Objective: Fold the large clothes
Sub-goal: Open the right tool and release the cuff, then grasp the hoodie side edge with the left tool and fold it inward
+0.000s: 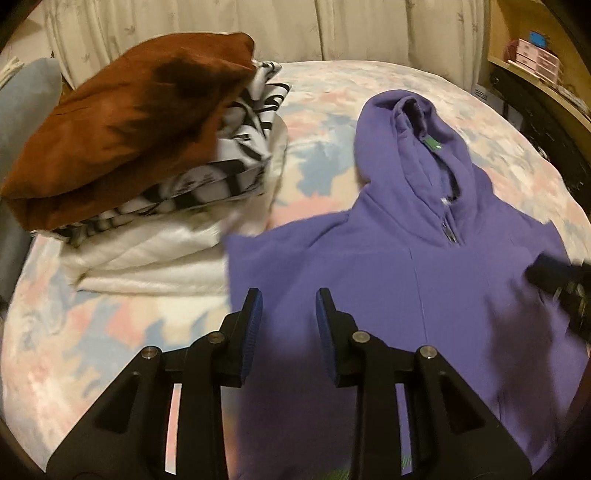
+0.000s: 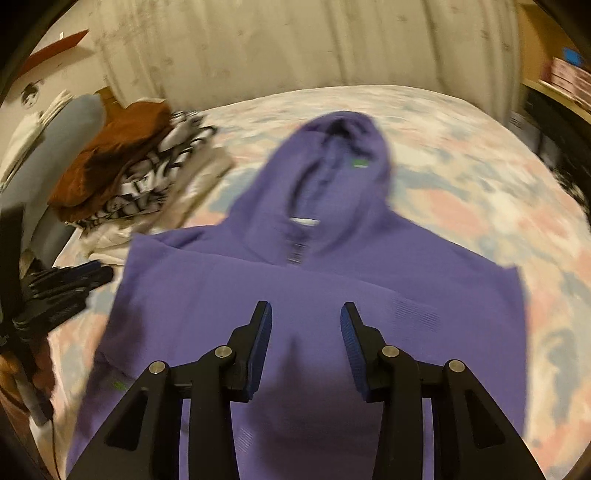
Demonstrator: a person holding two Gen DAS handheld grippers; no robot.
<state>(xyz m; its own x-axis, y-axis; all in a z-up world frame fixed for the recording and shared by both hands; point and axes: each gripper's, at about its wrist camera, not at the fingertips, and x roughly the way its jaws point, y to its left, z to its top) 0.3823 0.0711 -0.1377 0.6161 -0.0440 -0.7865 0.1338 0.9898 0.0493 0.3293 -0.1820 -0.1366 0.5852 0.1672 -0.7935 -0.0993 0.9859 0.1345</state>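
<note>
A purple hoodie (image 1: pixel 424 280) lies spread front-up on the flowered bedspread (image 1: pixel 325 147), filling the centre and lower right of the left wrist frame, its hood (image 1: pixel 410 129) pointing toward the top and the zipper (image 1: pixel 448 230) closed at the neck. The left gripper (image 1: pixel 289 314) hangs over the hoodie's lower left part, its jaws spread apart with nothing between them. The right gripper (image 2: pixel 306 326) sits at the bottom centre of its own frame above the chest of the hoodie (image 2: pixel 332 280), jaws likewise apart and empty — this view is blurred. At the upper left of the left wrist frame stands a stack of folded clothes: a rust-brown piece (image 1: pixel 125 125) on top, a black-and-white patterned one (image 1: pixel 236 155) beneath, white cloth (image 1: pixel 155 258) at the bottom — its edge just beside the hoodie's left shoulder. A pale curtain (image 1: pixel 332 29) runs along the top.
</note>
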